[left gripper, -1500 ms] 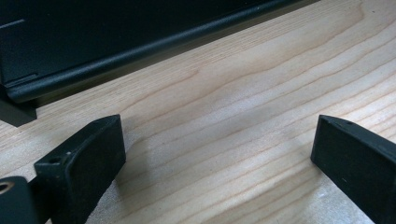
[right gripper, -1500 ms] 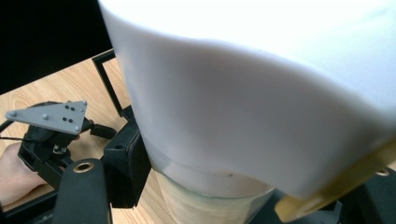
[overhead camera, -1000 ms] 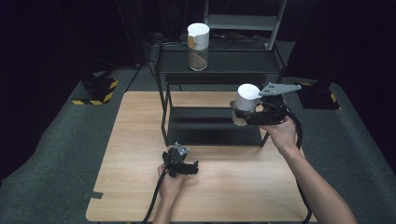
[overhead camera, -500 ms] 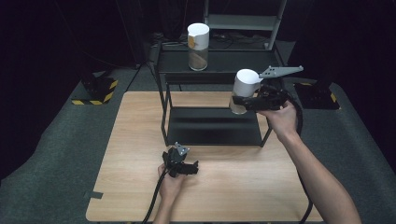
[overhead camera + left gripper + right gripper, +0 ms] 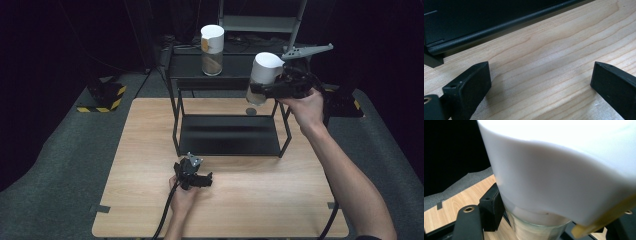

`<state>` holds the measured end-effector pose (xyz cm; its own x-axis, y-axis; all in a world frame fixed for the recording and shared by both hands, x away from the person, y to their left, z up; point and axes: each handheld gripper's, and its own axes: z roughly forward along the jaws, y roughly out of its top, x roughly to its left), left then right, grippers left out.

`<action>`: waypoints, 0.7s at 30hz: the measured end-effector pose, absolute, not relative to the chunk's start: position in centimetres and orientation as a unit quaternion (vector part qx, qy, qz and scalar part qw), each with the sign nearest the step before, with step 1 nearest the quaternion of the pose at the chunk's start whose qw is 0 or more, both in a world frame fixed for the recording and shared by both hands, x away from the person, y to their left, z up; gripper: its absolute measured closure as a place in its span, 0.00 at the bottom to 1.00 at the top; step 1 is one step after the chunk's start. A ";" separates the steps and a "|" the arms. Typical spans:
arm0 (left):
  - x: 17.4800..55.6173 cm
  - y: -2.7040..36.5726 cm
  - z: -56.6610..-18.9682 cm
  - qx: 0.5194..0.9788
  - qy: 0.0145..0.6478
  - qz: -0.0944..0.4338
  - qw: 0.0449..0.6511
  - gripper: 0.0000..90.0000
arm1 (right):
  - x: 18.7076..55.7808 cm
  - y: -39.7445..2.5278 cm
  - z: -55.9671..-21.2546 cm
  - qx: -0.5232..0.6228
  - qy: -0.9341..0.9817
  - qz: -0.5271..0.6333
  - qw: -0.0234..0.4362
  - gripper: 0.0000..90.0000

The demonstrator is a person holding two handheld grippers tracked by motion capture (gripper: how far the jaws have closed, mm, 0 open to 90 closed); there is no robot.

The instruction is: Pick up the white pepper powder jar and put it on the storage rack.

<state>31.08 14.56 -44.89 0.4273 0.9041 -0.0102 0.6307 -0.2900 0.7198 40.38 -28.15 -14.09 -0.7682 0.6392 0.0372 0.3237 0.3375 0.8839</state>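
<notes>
My right gripper [image 5: 257, 90] is shut on a white-lidded clear jar [image 5: 262, 76], held in the air at the right end of the black rack's top shelf [image 5: 235, 65], tilted slightly. In the right gripper view the jar [image 5: 564, 177] sits between the jaws, white lid up, glass below. A second white-lidded jar [image 5: 212, 43] stands upright on the top shelf, left of centre. My left gripper [image 5: 209, 181] rests on the wooden table [image 5: 150, 130] in front of the rack. Its jaws stand wide apart over bare wood, with one fingertip [image 5: 469, 85] at left.
The black two-tier rack stands at the back middle of the table, its lower shelf [image 5: 227, 135] bare. A small round grey mark [image 5: 251, 111] lies on the wood behind it. Grey carpet [image 5: 60, 150] surrounds the table; a yellow-black striped base [image 5: 102, 97] sits at far left.
My right gripper has lifted the jar upward and away, from beside the rack's right post to the height of the top shelf. The left gripper has stayed still.
</notes>
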 end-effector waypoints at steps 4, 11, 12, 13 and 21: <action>31.1 14.6 -44.9 0.776 0.495 0.205 0.333 0.03 | 40.9 -27.8 -12.9 0.311 0.799 0.489 0.165 0.34; 31.1 14.6 -44.9 0.776 0.494 0.205 0.333 0.03 | 41.8 -26.5 -11.2 0.328 0.795 0.474 0.187 0.34; 31.1 14.6 -44.9 0.777 0.494 0.205 0.333 0.03 | 42.2 -26.0 -11.0 0.334 0.796 0.467 0.192 0.34; 31.1 14.6 -44.9 0.777 0.494 0.205 0.333 0.03 | 42.5 -25.8 -10.9 0.337 0.795 0.465 0.194 0.34; 31.1 14.6 -44.9 0.777 0.494 0.204 0.333 0.03 | 44.4 -24.1 -10.3 0.368 0.788 0.448 0.208 0.34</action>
<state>31.09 14.59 -44.88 0.4283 0.9036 -0.0122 0.6314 -0.2896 0.7194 44.40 -24.08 -10.33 -0.6434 0.7656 0.0029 0.3934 0.3274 0.8591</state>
